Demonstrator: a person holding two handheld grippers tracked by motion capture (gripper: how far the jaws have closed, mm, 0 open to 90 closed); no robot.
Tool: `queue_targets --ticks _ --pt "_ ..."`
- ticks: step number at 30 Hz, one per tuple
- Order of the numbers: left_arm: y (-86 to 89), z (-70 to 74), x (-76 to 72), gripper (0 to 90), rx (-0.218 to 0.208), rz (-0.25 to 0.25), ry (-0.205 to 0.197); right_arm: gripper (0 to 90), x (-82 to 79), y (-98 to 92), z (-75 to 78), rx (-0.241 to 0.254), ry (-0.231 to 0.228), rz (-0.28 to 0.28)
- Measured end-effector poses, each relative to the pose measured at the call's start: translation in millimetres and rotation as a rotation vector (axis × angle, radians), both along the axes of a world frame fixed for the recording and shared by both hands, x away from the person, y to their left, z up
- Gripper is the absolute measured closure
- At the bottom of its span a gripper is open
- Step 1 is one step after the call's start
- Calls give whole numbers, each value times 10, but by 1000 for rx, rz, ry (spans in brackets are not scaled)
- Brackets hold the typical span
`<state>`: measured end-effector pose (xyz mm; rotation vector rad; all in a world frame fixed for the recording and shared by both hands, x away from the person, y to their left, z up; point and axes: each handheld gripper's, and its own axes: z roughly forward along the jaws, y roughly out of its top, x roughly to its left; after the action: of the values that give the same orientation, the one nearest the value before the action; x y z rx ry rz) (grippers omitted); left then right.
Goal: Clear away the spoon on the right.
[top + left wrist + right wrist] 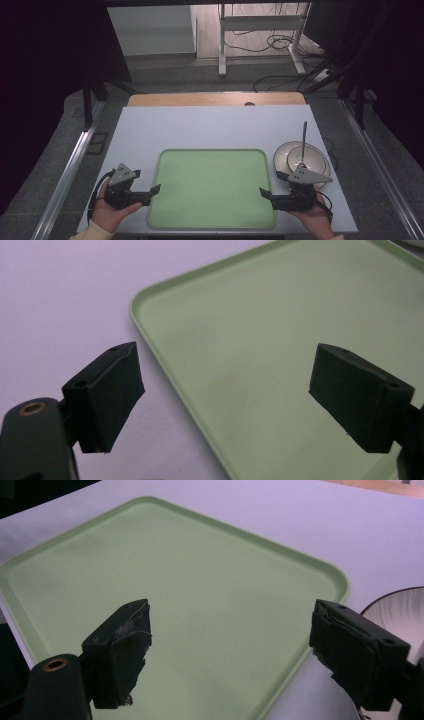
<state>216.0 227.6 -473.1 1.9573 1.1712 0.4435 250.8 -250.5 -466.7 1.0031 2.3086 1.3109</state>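
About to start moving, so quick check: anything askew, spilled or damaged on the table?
Nothing spilled or askew. The green tray lies square and bare; the plates sit stacked with a utensil inside. Only oddity: the right gripper pads look frayed.

lab/recording bay | black curtains [45, 60] | loose floor cables [280, 42] | desk frame [260, 22]

Each black tool [153, 190] carries a grey three-cornered plate, blocky screw-holed jaws, a trailing black cable; cream sleeve cuffs.
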Motion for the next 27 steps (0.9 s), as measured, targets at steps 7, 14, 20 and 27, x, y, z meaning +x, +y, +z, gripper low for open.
queue_targets --ticks 7,14,20,27 --pt "20 -2 -12 136 3 16 0 168 -5 -4 130 41 -13 14" --pt "29 -2 -3 135 -7 15 2 170 164 -15 313 28 -6 15" --pt "22 -6 4 135 -7 6 4 187 339 13 556 46 -58 17" --pt "33 -1 -1 135 -9 5 -1 189 575 12 746 58 -77 15"
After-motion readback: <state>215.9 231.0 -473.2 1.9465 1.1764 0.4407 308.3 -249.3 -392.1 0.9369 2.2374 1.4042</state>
